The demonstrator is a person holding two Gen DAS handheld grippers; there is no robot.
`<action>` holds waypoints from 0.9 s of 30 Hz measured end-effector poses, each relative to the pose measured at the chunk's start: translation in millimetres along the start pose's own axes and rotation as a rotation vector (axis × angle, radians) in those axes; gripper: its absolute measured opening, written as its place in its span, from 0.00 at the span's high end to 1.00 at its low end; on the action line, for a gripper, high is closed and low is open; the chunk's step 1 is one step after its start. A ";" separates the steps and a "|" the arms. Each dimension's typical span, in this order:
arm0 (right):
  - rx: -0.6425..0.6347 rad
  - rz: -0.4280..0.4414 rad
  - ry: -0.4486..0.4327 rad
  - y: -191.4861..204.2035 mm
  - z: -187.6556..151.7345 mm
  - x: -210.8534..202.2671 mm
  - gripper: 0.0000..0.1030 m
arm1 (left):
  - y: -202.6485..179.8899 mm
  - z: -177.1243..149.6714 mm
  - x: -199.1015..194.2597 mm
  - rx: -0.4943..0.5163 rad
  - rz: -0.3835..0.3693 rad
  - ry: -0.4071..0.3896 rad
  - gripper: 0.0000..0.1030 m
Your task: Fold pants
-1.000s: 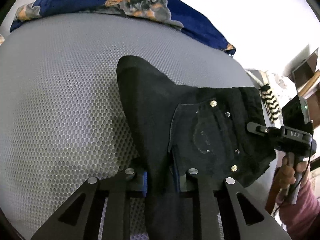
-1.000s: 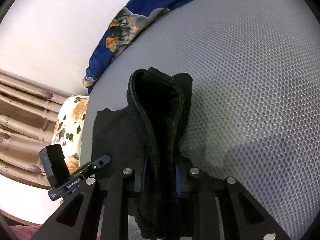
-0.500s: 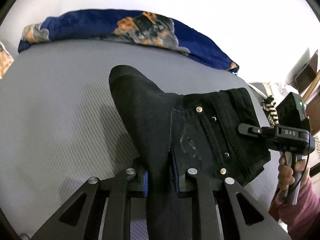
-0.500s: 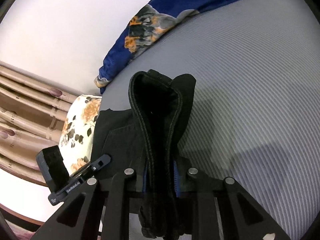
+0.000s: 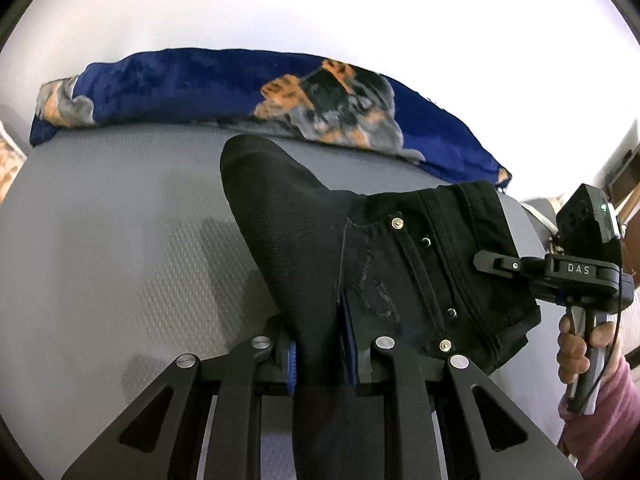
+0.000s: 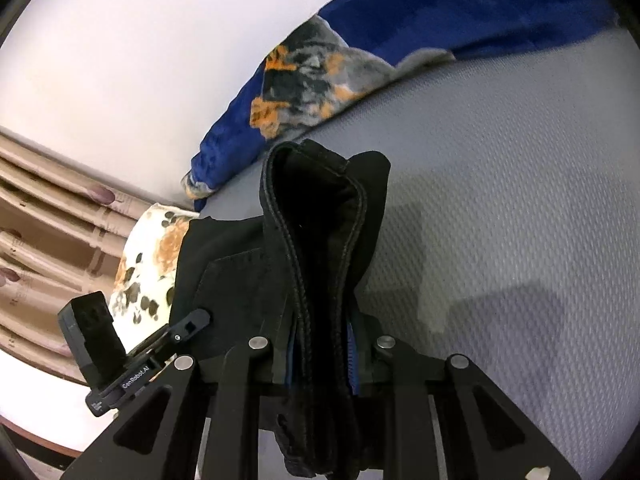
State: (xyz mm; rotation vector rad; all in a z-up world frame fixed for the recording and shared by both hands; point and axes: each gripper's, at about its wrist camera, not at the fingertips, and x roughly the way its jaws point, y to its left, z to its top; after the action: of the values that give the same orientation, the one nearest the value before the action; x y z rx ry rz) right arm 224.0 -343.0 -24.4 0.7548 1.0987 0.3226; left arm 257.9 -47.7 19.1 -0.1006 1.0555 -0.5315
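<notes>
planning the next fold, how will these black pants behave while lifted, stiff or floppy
Probably floppy: the black pants sag and bunch between the left claw and the right claw rather than spanning flat. The stitched waistband holds a curved loop, so it looks somewhat stiffer. The dense, riveted fabric suggests moderate weight, so unheld parts would likely hang toward the grey mattress.

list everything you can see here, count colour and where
pants: 1, black, lifted over the mattress, clamped by both grippers
mattress: 1, grey mesh, under everything
blanket: 1, blue with orange and grey print, along the mattress's far edge by the wall
pillow: 1, white floral, at the mattress end near the curtain
curtain: 1, beige, beyond the pillow
left gripper: 1, black, shut on pants
right gripper: 1, black, shut on the bunched pants edge
hand: 1, pink sleeve, holding the right gripper's handle
</notes>
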 end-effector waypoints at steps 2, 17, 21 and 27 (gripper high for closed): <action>-0.006 -0.016 -0.003 2.0 13.3 7.2 0.81 | 6.1 7.1 7.7 0.000 0.006 -0.001 0.82; -0.183 -0.413 -0.030 -19.3 8.6 48.1 0.44 | 45.2 -13.6 68.1 -0.025 0.152 0.035 0.43; -0.159 -0.422 -0.057 -25.5 1.8 45.3 0.40 | 43.4 -16.1 64.2 -0.012 0.215 0.011 0.35; -0.186 -0.484 -0.085 -8.9 -12.3 30.7 0.35 | 24.8 -21.2 45.6 0.054 0.333 -0.003 0.35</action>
State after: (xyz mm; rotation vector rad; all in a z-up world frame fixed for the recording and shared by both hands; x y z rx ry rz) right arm 225.5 -326.6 -54.5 0.3182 1.1158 -0.0193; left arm 266.4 -43.5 -36.1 0.1212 1.0286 -0.2579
